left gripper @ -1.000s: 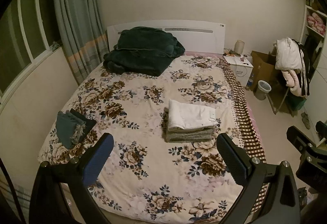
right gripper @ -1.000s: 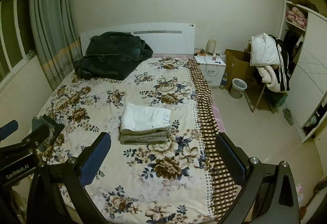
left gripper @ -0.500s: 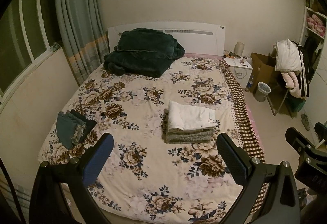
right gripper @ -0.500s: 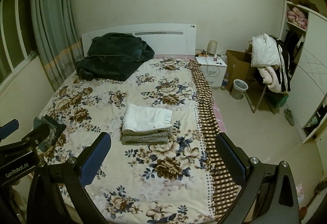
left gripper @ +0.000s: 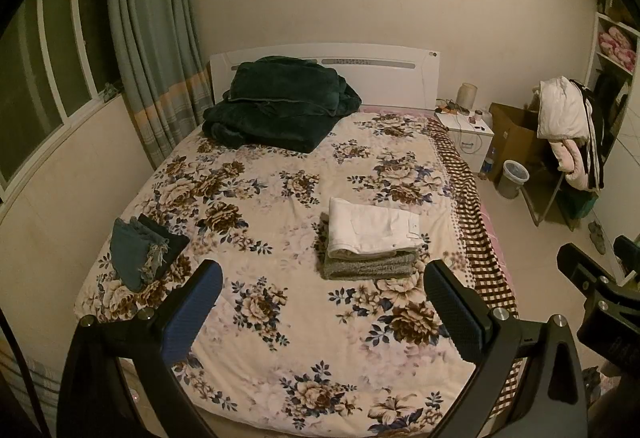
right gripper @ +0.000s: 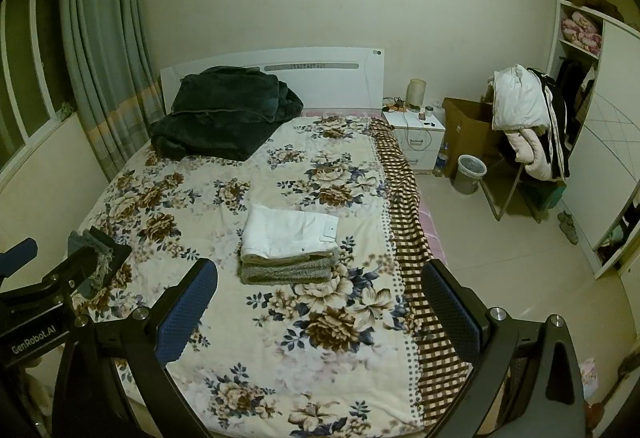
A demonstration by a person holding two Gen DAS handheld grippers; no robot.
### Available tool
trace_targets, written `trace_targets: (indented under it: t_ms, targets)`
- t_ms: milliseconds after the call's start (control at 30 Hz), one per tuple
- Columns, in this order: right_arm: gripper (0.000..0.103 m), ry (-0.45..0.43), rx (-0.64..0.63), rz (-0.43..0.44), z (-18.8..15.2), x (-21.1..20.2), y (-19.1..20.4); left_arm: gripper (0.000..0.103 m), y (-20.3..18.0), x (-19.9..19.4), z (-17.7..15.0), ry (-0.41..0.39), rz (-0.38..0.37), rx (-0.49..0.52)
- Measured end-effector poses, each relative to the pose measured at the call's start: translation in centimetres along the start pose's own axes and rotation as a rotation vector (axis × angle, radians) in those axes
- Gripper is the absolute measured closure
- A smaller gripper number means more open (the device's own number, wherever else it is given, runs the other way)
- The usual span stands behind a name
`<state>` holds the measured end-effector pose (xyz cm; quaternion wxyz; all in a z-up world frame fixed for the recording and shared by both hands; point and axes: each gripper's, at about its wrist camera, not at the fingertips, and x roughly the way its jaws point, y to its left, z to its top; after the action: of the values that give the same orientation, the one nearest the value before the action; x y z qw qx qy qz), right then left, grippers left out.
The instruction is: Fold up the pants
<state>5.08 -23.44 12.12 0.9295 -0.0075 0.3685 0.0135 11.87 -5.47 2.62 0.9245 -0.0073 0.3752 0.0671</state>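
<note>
Folded white pants (left gripper: 372, 226) lie on top of folded grey pants (left gripper: 370, 266) on the floral bed (left gripper: 272, 206); the stack also shows in the right wrist view (right gripper: 288, 234). Dark teal and black garments (left gripper: 140, 252) lie in a heap near the bed's left edge, partly hidden by the left gripper in the right wrist view (right gripper: 100, 250). My left gripper (left gripper: 322, 306) is open and empty, held high above the bed's foot. My right gripper (right gripper: 318, 302) is open and empty, also high above the foot of the bed.
A dark green blanket (left gripper: 280, 106) sits by the white headboard (left gripper: 400, 74). A nightstand (right gripper: 416, 136), a cardboard box (right gripper: 468, 130), a bin (right gripper: 470, 174) and a clothes-laden chair (right gripper: 524, 126) stand right of the bed. Curtains and a window are on the left.
Both grippers have drifted slightly back and up; the bed and stack sit a little lower in view. Nothing was taken hold of or let go.
</note>
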Motion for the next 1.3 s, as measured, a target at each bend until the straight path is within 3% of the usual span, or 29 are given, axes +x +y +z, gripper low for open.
trace_targets:
  t_ms: [1300]
  targets:
    - [0.000,0.000,0.031,-0.003,-1.5,-1.5,-0.2,0.000,-0.5,-1.6,-0.7,-0.018,-0.013,-0.013]
